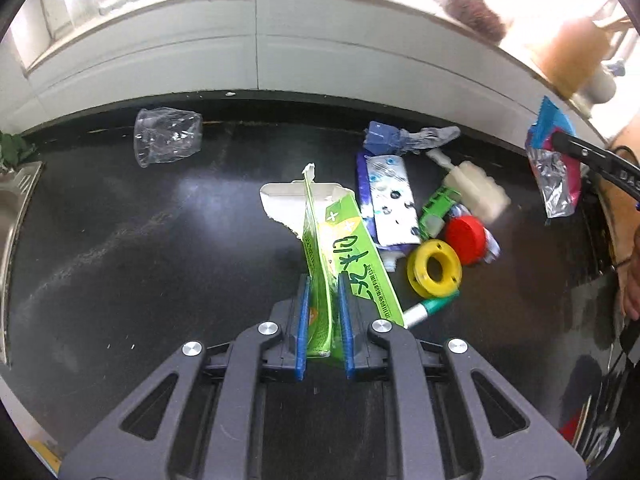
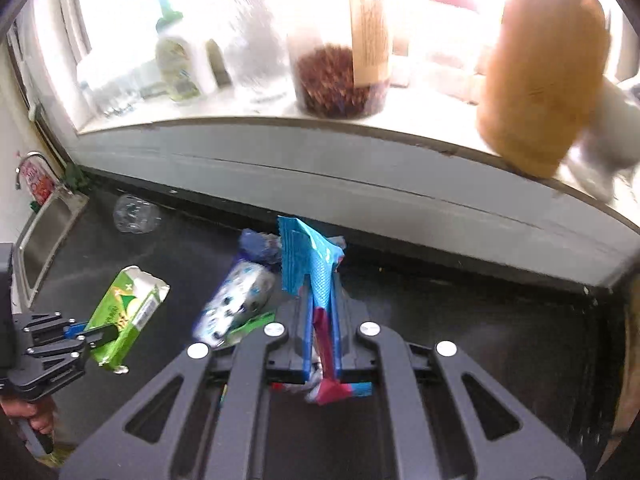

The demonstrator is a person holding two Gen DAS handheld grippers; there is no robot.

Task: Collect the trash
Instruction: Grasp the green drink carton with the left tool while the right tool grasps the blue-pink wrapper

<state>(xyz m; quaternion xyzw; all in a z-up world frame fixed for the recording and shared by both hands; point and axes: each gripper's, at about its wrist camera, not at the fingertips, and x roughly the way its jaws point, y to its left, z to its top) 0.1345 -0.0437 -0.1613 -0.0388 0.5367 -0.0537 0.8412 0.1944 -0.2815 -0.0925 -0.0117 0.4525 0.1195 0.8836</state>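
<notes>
Scanning L to R: crushed clear plastic cup (image 1: 167, 136) lies alone far left on the black tabletop (image 1: 120, 240), near the back wall, untouched. Left claw (image 1: 324, 304) is clamped on a torn green carton (image 1: 344, 256), pads pressing its flattened sides; carton looks lifted clear of the tabletop in the right wrist view, open ragged end up. Just right of it the main pile is still down: blue/white pouch (image 1: 386, 200), crumpled blue wrapper (image 1: 404, 138), white pump head (image 1: 472, 188), small green piece (image 1: 434, 212), red cap (image 1: 466, 240), yellow ring (image 1: 434, 268), green-capped pen (image 1: 428, 306). Far right, right claw (image 2: 322, 312) is pinched tight on a blue/red foil wrapper (image 2: 308, 264), thin, creased, silver inside, hanging free.

Progress, my read: early. 2 pcs in hand, none binned as far as shown, no bin in view; cup plus approx. 7 pile items left. Both held pcs are light and floppy, so could slip.
</notes>
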